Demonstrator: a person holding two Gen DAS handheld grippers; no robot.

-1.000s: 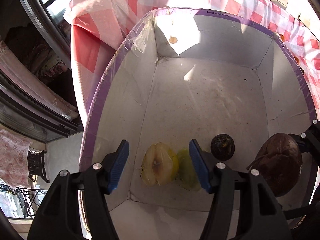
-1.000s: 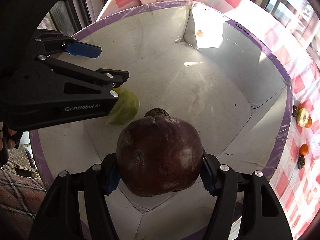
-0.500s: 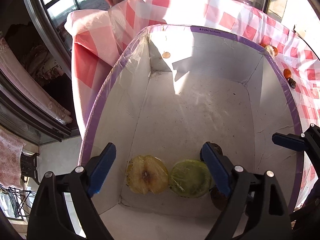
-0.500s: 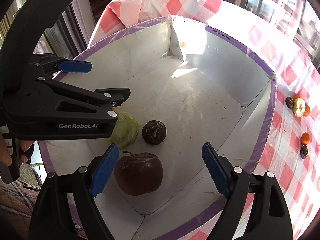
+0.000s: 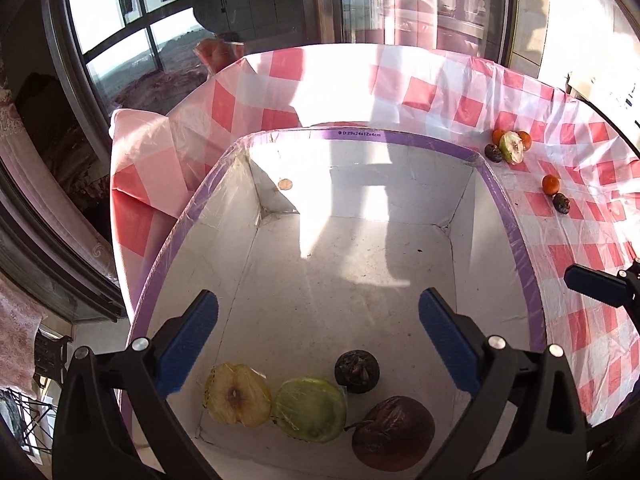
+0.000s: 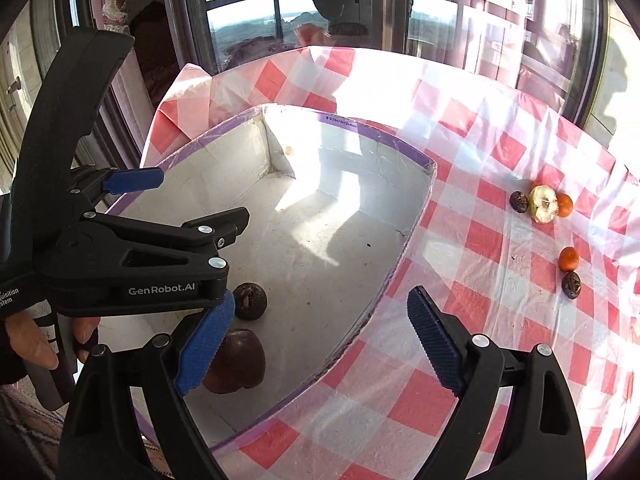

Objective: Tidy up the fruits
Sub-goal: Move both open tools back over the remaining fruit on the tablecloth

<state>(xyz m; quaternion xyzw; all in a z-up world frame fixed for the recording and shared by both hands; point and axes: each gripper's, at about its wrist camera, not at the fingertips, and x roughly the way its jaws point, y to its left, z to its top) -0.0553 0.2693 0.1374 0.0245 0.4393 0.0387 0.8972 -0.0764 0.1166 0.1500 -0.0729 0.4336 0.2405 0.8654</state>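
Observation:
A white box with a purple rim (image 5: 516,236) (image 6: 404,252) holds a yellow half fruit (image 5: 237,395), a green half fruit (image 5: 311,409), a small dark round fruit (image 5: 357,371) (image 6: 249,301) and a large dark red apple (image 5: 394,433) (image 6: 236,362) along its near wall. My left gripper (image 5: 318,344) is open and empty above them. My right gripper (image 6: 320,346) is open and empty over the box's right rim. On the checked cloth lie a cut pale fruit (image 5: 512,146) (image 6: 542,203) with orange and dark fruits beside it, a small orange fruit (image 6: 569,259) and a dark fruit (image 6: 571,285).
The red and white checked cloth (image 6: 500,320) covers the table to the right of the box. Dark-framed windows (image 5: 132,40) stand behind the table. The table edge drops off on the left. A hand (image 6: 36,344) holds the left gripper's handle.
My right gripper let the dark red apple go into the box, opened, and drew back up to the right. My left gripper also rose and pulled back from the fruits.

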